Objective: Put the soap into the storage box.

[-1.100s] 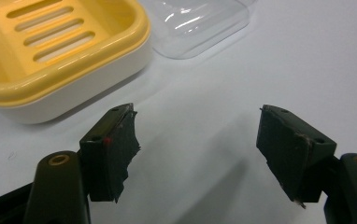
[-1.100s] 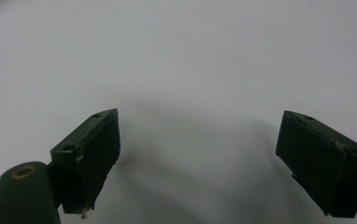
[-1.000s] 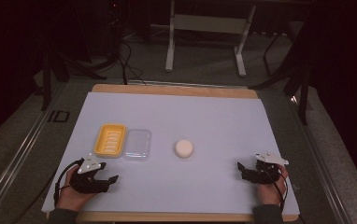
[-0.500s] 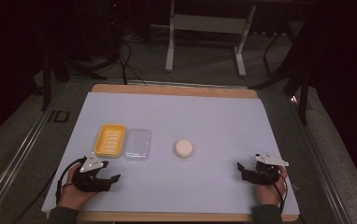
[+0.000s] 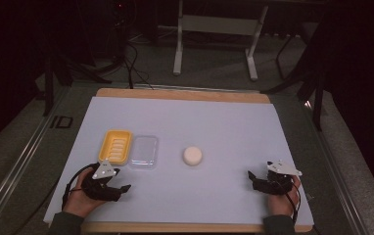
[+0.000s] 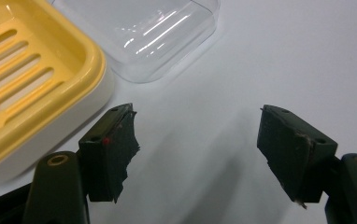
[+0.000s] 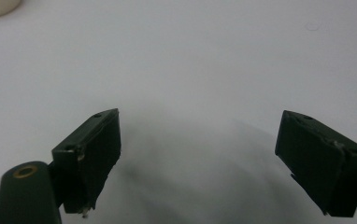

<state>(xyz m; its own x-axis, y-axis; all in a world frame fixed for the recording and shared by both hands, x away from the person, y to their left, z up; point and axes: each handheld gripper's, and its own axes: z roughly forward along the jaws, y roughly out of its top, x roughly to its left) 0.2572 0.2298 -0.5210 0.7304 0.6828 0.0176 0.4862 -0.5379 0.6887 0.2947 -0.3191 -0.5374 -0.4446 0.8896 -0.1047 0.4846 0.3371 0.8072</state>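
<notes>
On white table point(image 5: 224, 127), at 11 o'clock of left gripper point(image 6: 197, 140): yellow soap dish point(image 6: 22, 74) (light, rigid, slick) | grasp rim | both grippers' jaws wide, empty.

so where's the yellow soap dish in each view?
High view: yellow soap dish left of centre, touching the clear lid, just beyond the left gripper.
Left gripper view: upper left, beside the left jaw.
Right gripper view: not in it.
Shared landmark: the clear lid.
</notes>
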